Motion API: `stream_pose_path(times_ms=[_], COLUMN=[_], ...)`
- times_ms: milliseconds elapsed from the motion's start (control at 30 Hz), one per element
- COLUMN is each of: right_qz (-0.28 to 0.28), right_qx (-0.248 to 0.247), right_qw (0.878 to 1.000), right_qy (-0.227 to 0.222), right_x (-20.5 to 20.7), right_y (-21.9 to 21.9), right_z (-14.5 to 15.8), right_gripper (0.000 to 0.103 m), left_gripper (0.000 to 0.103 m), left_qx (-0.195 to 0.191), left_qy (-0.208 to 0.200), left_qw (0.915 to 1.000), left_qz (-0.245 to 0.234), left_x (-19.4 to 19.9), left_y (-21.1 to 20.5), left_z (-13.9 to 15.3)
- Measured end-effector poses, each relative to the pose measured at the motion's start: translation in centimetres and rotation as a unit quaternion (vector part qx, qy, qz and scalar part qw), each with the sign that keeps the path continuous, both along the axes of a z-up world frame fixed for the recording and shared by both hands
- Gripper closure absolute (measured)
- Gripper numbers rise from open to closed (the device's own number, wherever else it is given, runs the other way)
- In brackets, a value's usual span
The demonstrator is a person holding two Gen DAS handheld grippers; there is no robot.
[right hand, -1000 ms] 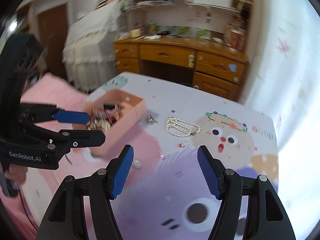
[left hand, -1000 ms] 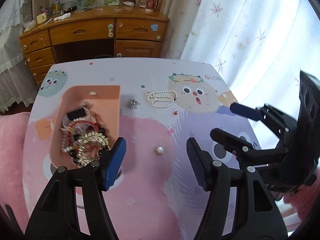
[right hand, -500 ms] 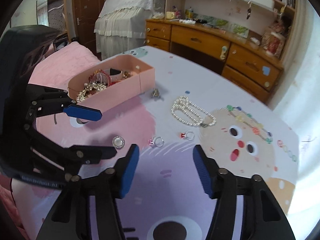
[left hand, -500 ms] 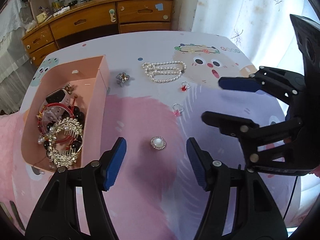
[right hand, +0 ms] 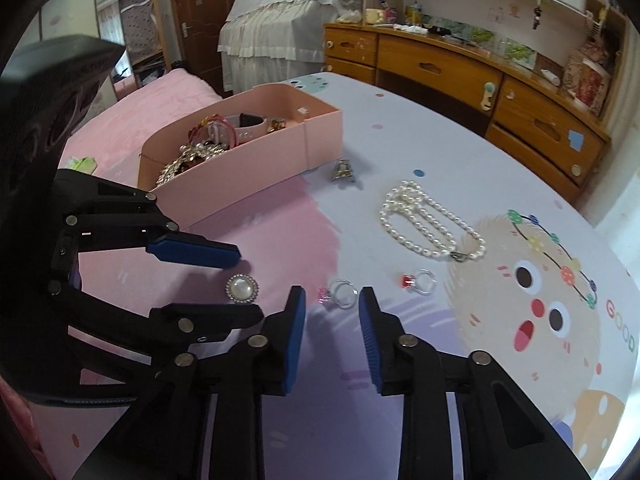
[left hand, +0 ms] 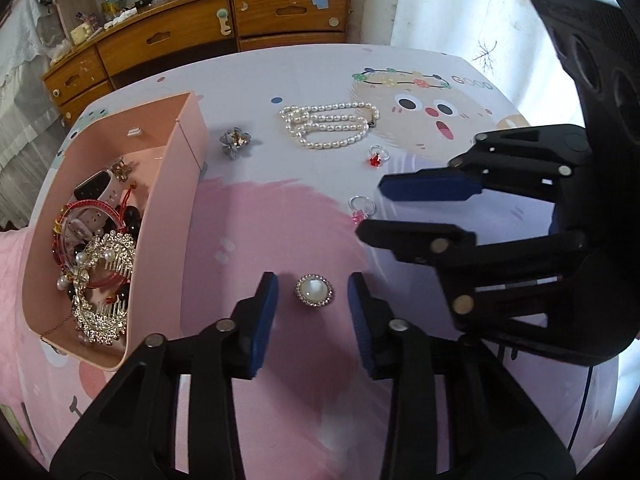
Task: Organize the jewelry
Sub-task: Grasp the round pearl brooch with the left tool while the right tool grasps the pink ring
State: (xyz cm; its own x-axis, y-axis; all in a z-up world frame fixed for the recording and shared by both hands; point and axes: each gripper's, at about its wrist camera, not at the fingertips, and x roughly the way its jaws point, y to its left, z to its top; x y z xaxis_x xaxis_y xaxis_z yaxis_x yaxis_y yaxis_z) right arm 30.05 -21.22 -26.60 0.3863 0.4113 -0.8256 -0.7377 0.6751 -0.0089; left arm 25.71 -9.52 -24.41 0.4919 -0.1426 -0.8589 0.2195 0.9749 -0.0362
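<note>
- Pearl-white and ringed with tiny stones, the round brooch lies flat on the pink patch of the worktop, near its front edge, just beside the pink storage box that sits along the left edge.
- The left gripper straddles this brooch: jaws released, one blue pad on each side, neither touching it.
- The right gripper is lined up the same way on the pink-stone ring, jaws spread and the ring just ahead of the tips, not yet between them.
- The step in hand looks like a paired pick-up, each gripper taking one loose piece bound for the box.
- The box already holds a rhinestone hair comb, red bangles and a watch; much of the sorting seems done.
- On the open worktop, toward the far edge, lie a pearl necklace, a red-stone ring and a grey flower clip.
- Next, the left jaws likely need to sink to the surface and close gently on the brooch's low rim; it is flat and could slip out.
- The ring calls for a small advance before closing.
</note>
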Motion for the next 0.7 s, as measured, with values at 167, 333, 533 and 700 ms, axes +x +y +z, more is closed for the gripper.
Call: stream_pose_path(times_ms=[167, 333, 533, 700], right_qz=[0.005, 0.001, 0.001, 0.001], right_qx=[-0.001, -0.010, -0.016, -0.023], right_qw=[1.000, 1.000, 1.000, 1.000], right_qy=[0.005, 0.006, 0.005, -0.005], right_x=[0.2, 0.4, 0.4, 0.1], right_y=[0.8, 1.0, 1.2, 1.4], right_z=[-0.2, -0.5, -0.6, -0.7], right_gripper=[0.082, 0.086, 0.091, 0.092], left_gripper=[0.086, 0.086, 0.086, 0.086], left_qx=[0.002, 0.006, 0.014, 0.014], left_qy=[-0.005, -0.014, -0.013, -0.012], left_qw=[0.9999, 0.9998, 0.9998, 0.9996], left_qz=[0.012, 0.008, 0.009, 0.020], left_x=[-0.2, -0.5, -0.9, -1.5], left_y=[-0.2, -0.3, 0.1, 0.9], left_z=[0.0, -0.1, 0.0, 0.5])
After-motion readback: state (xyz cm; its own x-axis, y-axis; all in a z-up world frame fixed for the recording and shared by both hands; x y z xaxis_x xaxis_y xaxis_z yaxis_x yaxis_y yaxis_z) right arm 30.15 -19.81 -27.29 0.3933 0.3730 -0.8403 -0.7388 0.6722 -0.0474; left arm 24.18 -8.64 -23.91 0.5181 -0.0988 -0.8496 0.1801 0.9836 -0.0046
